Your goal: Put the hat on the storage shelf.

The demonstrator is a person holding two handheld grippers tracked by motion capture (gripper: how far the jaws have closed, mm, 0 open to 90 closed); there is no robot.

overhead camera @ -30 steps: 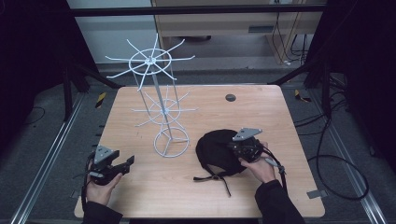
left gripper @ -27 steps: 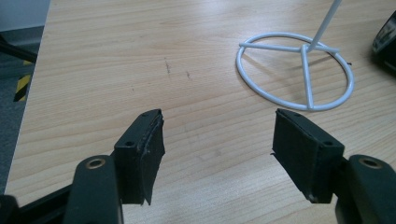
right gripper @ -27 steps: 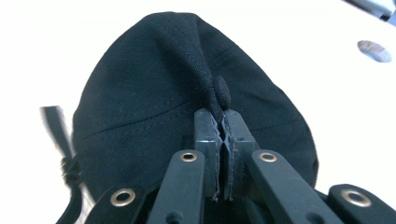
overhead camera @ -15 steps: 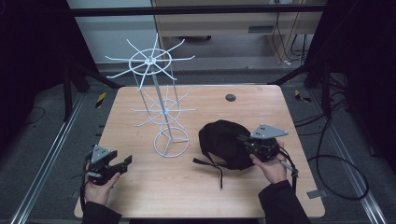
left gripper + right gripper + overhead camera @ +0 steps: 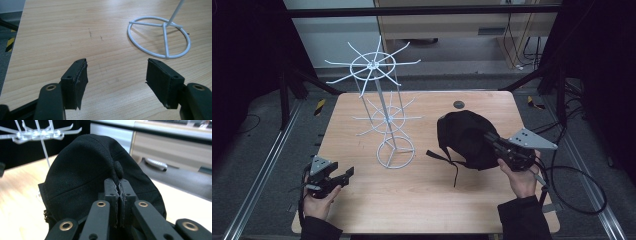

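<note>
On the wooden table (image 5: 422,195), the black cap (image 5: 464,137) hangs crown-up, strap trailing left, pinched by the right gripper (image 5: 492,141) (brim seemingly hidden); left gripper (image 5: 343,175) gapes, holding nothing.

Counted on the table: one black cap (image 5: 464,137) at 3 o'clock, one white wire rack (image 5: 382,110) at centre, one dark disc (image 5: 458,104) at 1 o'clock. Two grippers are recorded: left gripper (image 5: 343,175), right gripper (image 5: 490,138).

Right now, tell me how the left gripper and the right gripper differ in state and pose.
The left gripper has its jaws wide apart with nothing between them; the right gripper has its jaws pinched shut on the black cap. The left gripper sits low over the table near its front left corner; the right gripper is raised, carrying the cap. Both are hand-held, with black jaws.
</note>
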